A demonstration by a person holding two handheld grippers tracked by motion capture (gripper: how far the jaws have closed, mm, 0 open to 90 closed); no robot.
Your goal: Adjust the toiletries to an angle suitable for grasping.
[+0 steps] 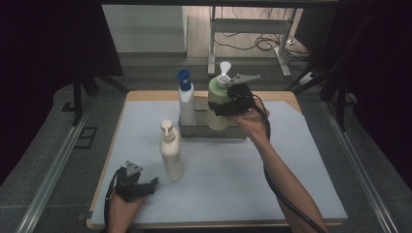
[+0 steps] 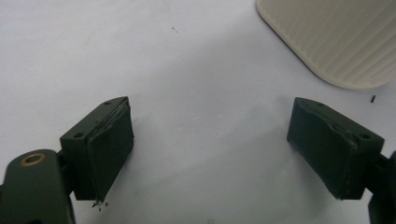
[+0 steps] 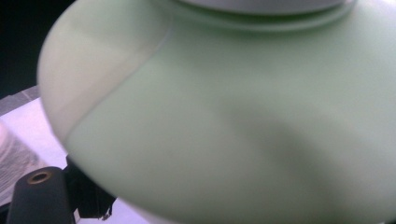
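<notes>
- The green pump bottle [image 1: 217, 104] is sitting upright at the far middle of the counter [image 1: 291, 160], in or just over the right end of a grey tray [image 1: 194, 130]; whether its base is touching down is hidden from here.
- The right claw [image 1: 219, 107] is clamping it around the upper body just under the shoulder. In the right gripper view the green wall [image 3: 233, 130] is pressing right up against the camera, so the jaws are standing wide on a fat bottle.
- Handling guess: a stiff plastic shell with a smooth, slightly slippery curve, probably fairly hefty if it's full. I'd grab the widest flat stretch of the body, not the white pump head [image 1: 224, 69], which looks like it would wobble or press down.
- A white bottle with a blue pump [image 1: 186, 104] is standing at the left end of the same tray, close beside the green one, so it could get bumped.
- A cream pump bottle [image 1: 172, 153] is standing on its own nearer and to the left.
- The left claw [image 1: 145, 187] is hanging out at the near left with its jaws spread and nothing between them, and the cream bottle's base [image 2: 336, 42] is peeking in just beyond it.
</notes>
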